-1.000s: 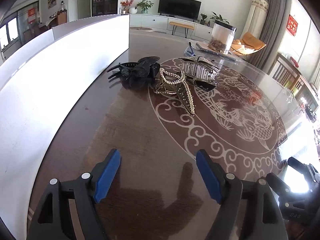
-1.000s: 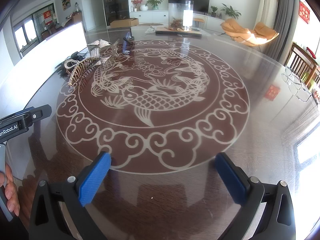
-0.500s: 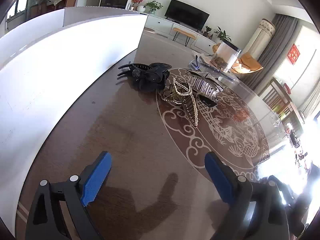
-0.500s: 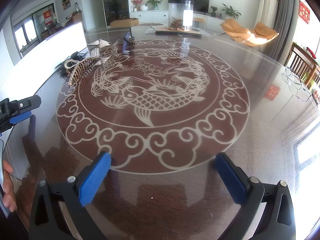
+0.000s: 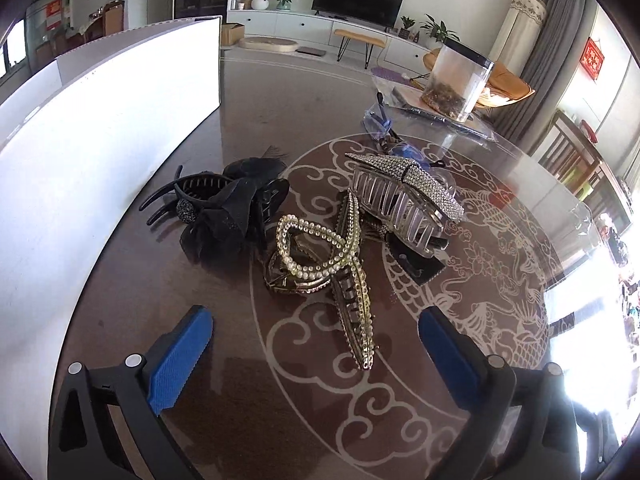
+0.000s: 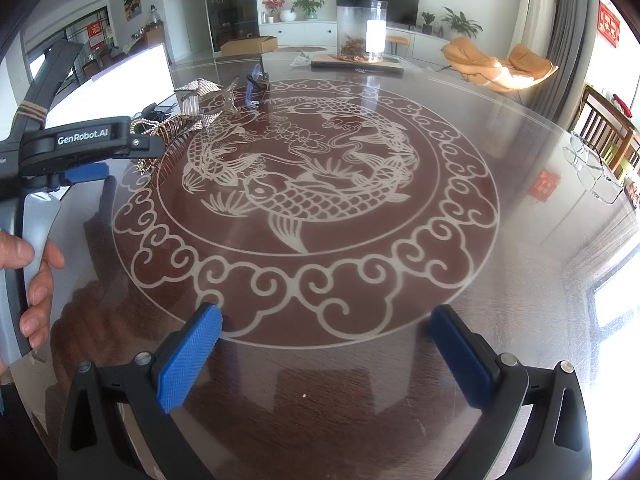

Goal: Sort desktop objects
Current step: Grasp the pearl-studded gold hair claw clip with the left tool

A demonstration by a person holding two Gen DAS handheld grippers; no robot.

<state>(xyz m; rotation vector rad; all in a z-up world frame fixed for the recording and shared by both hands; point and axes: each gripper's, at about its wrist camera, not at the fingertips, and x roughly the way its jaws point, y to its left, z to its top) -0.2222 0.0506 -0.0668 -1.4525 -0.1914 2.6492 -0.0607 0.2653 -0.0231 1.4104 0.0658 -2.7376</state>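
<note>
I hold a two-finger gripper in each hand over a dark, glossy round table point(image 6: 500, 320) inlaid with a pale fish-and-cloud design. My left gripper point(image 5: 316, 344) is tilted down at a small heap of hair clips; its blue-padded jaws are opening wide, and nothing is pinched between them. The tail end of a gold pearl-studded hair clip point(image 5: 340, 272) reaches into the gap between the fingers but touches neither pad. Just left of it lies a black claw clip with a fabric bow point(image 5: 224, 212); behind and to the right a rhinestone-covered claw clip point(image 5: 404, 196) rests tilted on the others. A white board point(image 5: 100, 128) stands along the table's left edge, and a clear jar point(image 5: 456, 76) sits at the far side. My right gripper point(image 6: 326, 348) hangs above bare tabletop, jaws spread, holding nothing. My left hand point(image 6: 32, 280) grips its tool's handle.
</note>
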